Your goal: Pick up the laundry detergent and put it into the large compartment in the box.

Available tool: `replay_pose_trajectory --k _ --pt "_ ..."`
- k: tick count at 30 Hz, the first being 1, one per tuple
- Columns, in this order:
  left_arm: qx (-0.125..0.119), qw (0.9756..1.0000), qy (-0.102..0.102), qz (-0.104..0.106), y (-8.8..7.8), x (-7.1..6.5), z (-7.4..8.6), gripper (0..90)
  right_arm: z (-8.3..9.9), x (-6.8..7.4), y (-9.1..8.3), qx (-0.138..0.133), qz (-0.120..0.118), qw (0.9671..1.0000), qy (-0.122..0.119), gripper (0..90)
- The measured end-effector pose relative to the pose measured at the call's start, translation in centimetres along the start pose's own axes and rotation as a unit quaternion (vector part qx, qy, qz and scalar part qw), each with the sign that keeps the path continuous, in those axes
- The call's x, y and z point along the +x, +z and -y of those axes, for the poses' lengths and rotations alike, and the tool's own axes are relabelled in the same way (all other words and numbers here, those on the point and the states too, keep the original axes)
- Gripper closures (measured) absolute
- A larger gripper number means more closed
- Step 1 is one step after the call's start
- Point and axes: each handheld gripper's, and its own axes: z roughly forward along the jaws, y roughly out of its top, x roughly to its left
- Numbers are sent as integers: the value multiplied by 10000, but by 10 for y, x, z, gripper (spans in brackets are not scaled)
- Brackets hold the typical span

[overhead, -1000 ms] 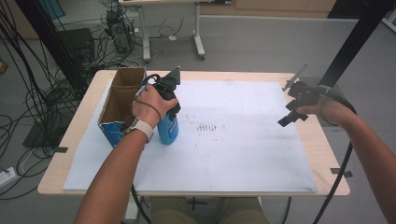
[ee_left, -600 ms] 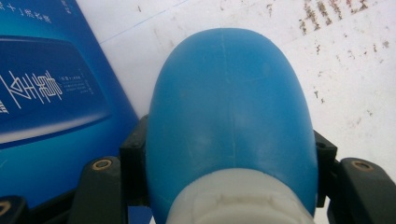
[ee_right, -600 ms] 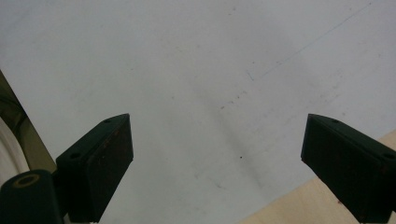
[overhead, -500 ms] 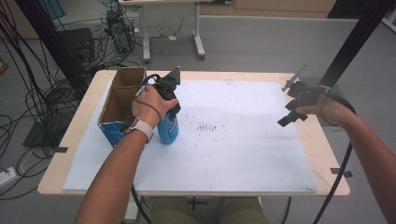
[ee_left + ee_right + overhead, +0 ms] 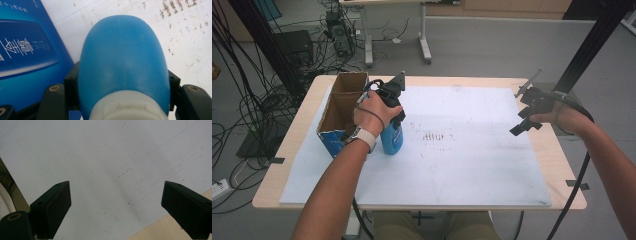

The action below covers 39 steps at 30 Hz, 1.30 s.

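A blue bottle [image 5: 391, 138] stands upright on the white sheet, right beside the cardboard box [image 5: 343, 102]. My left gripper [image 5: 393, 117] comes down on it from above and is shut on its upper part. In the left gripper view the blue bottle [image 5: 123, 65] bulges between both jaws, with its white neck [image 5: 126, 106] nearest the camera. My right gripper [image 5: 523, 120] hovers over the right edge of the sheet. The right gripper view has my right gripper [image 5: 116, 206] wide open, with bare white sheet between its jaws.
The box's blue printed side [image 5: 27, 52] sits close to the left of the bottle. Dark specks [image 5: 436, 136] mark the middle of the white sheet [image 5: 462, 175]. The wooden table edge [image 5: 562, 165] runs under the right hand. Cables and table legs lie on the floor beyond.
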Motion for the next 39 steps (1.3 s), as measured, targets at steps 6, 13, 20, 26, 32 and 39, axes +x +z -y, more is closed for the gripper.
replay_pose_trajectory --k 6,13,20,26,32,39 --pt "3 10000 3 0 0 0 0 380 -1 0 0 0 -1 10000 -15 92" --pt "-3 10000 8 0 0 0 0 379 -1 0 0 -9 -8 10000 -4 92" --pt "-9 10000 4 -4 0 0 0 380 -1 1 1 -4 -10 10000 0 92" --pt "-3 10000 15 -6 0 0 0 379 0 1 0 -2 -10 10000 5 92" --pt "-15 10000 25 -7 0 0 0 379 0 0 2 4 -20 10000 7 92" --pt "-27 10000 18 1 0 0 0 379 0 -1 1 -4 12 10000 36 91"
